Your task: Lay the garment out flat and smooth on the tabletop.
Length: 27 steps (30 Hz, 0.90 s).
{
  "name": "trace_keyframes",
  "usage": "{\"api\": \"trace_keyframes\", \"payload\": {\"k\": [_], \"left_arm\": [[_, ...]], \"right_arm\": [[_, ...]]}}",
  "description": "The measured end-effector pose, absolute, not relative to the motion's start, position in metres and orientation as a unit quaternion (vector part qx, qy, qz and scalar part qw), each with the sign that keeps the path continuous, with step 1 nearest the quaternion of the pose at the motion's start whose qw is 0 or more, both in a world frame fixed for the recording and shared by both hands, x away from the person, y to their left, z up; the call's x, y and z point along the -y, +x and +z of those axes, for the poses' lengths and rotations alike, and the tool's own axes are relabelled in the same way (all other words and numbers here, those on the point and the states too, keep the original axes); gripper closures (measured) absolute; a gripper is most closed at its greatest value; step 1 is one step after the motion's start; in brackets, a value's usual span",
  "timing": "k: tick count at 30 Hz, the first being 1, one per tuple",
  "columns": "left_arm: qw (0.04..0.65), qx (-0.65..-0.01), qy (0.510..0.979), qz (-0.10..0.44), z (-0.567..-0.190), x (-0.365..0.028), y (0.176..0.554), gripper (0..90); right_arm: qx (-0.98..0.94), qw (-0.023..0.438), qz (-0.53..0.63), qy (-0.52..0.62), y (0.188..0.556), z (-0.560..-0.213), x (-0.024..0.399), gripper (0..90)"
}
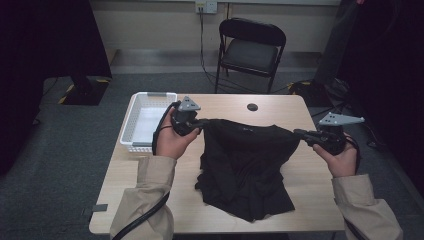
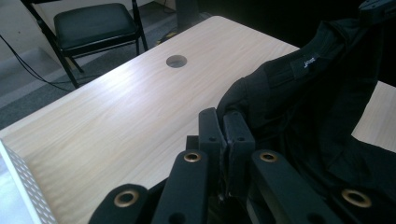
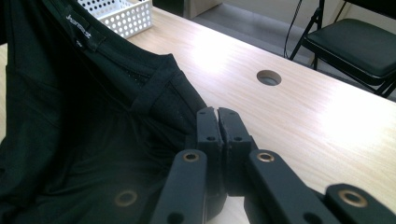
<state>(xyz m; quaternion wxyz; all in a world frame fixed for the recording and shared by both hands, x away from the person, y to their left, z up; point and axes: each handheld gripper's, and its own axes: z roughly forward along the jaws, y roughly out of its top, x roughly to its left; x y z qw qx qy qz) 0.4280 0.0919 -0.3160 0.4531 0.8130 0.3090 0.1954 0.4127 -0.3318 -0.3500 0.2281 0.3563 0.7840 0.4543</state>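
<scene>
A black garment (image 1: 245, 165) hangs stretched between both grippers above the wooden table (image 1: 150, 200), its lower part resting crumpled on the tabletop. My left gripper (image 1: 202, 121) is shut on the garment's left top corner, and its closed jaws pinch black cloth (image 2: 261, 98) in the left gripper view (image 2: 227, 123). At the right top corner my right gripper (image 1: 298, 133) is shut on the waistband edge (image 3: 154, 88); the right gripper view (image 3: 218, 117) has its jaws pressed together beside the fabric. A small label (image 2: 308, 61) is sewn inside the band.
A white perforated basket (image 1: 131, 120) stands at the table's back left corner. A round cable hole (image 1: 252, 107) lies near the back edge. A black folding chair (image 1: 250, 50) stands behind the table. Beige sleeves (image 1: 145, 200) come in from the bottom.
</scene>
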Motion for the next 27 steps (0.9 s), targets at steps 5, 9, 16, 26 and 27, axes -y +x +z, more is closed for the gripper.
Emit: {"api": "trace_keyframes", "payload": {"k": [5,9,16,26,27], "left_arm": [[0.456,-0.309,0.809,0.203,-0.308,-0.093,0.422,88.4],[0.462,-0.308,0.805,0.210,-0.299,-0.096,0.418,88.4],[0.468,-0.312,0.799,0.213,-0.290,-0.098,0.421,88.4],[0.449,-0.321,0.811,0.194,-0.317,-0.097,0.445,88.4],[0.447,-0.323,0.812,0.192,-0.320,-0.097,0.448,88.3]], "right_arm": [[-0.782,0.230,0.462,0.350,0.409,-0.335,0.330,88.0],[-0.778,0.240,0.465,0.348,0.404,-0.323,0.331,88.0],[-0.768,0.248,0.479,0.346,0.404,-0.307,0.333,88.1],[-0.777,0.234,0.463,0.356,0.423,-0.334,0.330,88.0],[-0.778,0.229,0.463,0.357,0.426,-0.337,0.330,88.0]]}}
